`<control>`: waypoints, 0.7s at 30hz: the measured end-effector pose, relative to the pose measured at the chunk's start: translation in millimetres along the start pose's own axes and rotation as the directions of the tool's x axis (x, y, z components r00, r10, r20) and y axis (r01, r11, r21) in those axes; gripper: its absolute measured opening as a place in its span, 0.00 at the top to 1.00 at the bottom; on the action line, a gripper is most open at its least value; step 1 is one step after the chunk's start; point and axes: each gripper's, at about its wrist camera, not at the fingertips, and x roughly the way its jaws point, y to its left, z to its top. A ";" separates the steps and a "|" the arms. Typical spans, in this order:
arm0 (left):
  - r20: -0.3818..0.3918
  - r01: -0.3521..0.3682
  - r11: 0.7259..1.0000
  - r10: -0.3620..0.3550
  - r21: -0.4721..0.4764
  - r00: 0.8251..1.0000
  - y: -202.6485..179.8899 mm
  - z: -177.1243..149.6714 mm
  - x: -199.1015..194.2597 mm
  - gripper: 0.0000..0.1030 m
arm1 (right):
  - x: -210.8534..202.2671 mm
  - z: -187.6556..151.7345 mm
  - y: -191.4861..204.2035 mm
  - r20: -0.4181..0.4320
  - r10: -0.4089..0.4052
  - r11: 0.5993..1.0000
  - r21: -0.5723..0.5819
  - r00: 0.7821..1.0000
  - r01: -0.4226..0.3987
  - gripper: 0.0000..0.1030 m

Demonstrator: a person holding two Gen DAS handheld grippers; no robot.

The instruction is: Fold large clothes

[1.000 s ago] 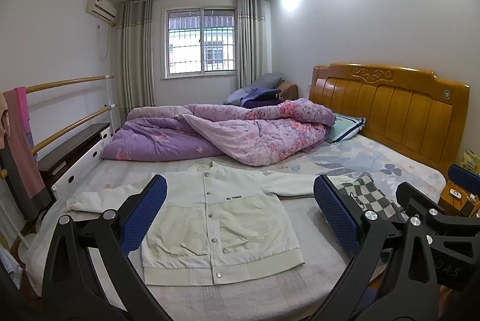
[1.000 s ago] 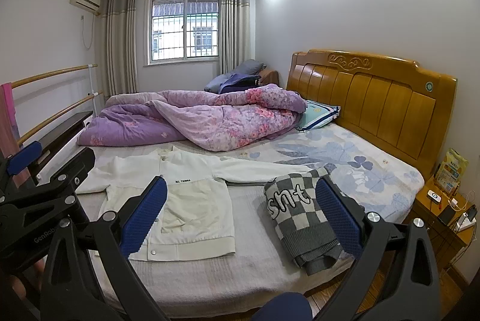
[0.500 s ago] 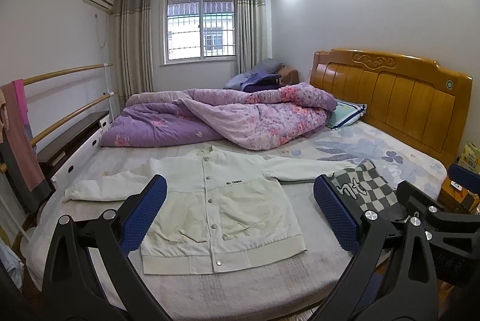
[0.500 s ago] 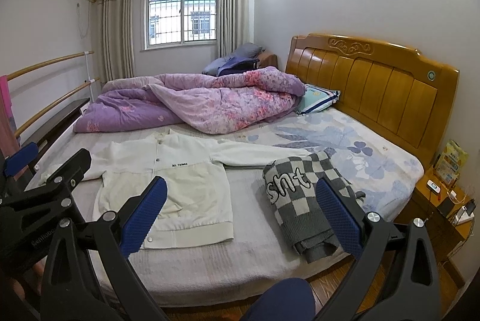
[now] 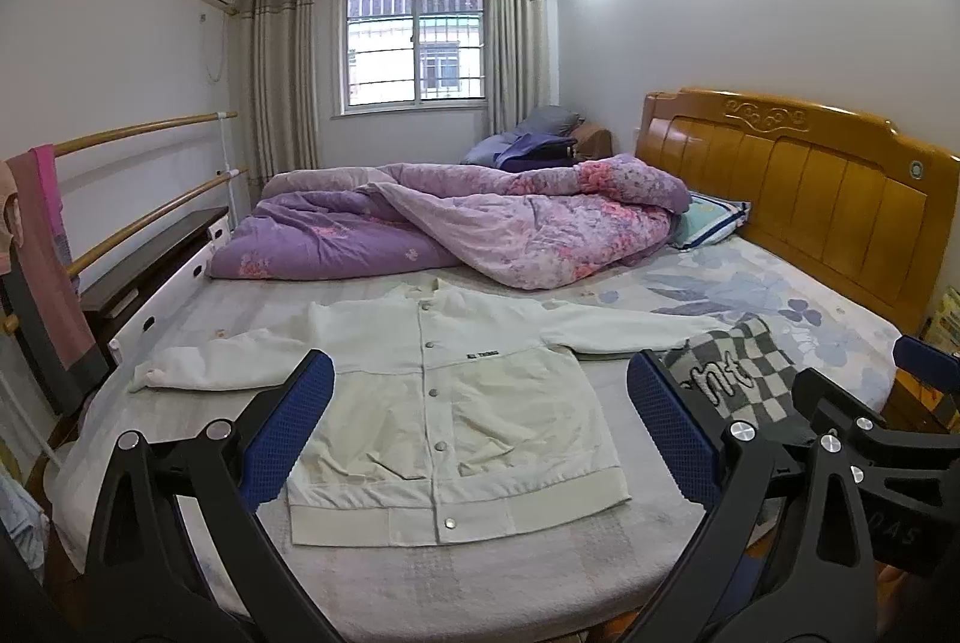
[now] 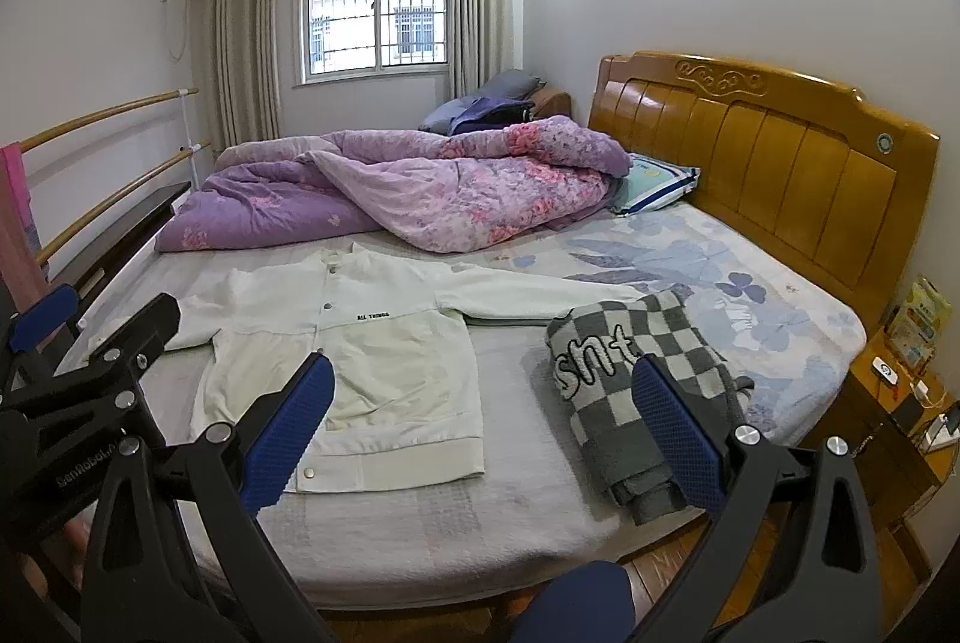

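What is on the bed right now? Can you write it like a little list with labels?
place: bedroom, wooden bed
main garment: white jacket, spread flat, buttoned, sleeves out to the sides
second garment: checkered sweater, folded, beside the jacket, lying over the end of one sleeve
bedding: purple quilt bunched behind the jacket; pillow by the headboard
left gripper: open, above the jacket, holding nothing
right gripper: open, holding nothing
folding: not begun
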 end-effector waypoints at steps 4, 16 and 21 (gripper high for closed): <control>-0.019 -0.008 1.000 0.008 -0.015 1.000 8.7 -0.6 14.4 0.05 | 13.1 2.2 4.7 -0.015 0.014 1.000 0.009 1.000 -0.014 0.07; -0.073 0.002 1.000 -0.004 -0.023 0.997 21.5 -5.4 68.6 0.05 | 63.9 -2.5 19.3 -0.077 -0.012 0.999 -0.039 0.997 0.009 0.07; -0.096 -0.011 1.000 0.008 -0.027 0.995 26.8 -8.0 92.0 0.05 | 85.4 -2.9 26.9 -0.099 -0.011 0.998 -0.059 0.995 0.005 0.07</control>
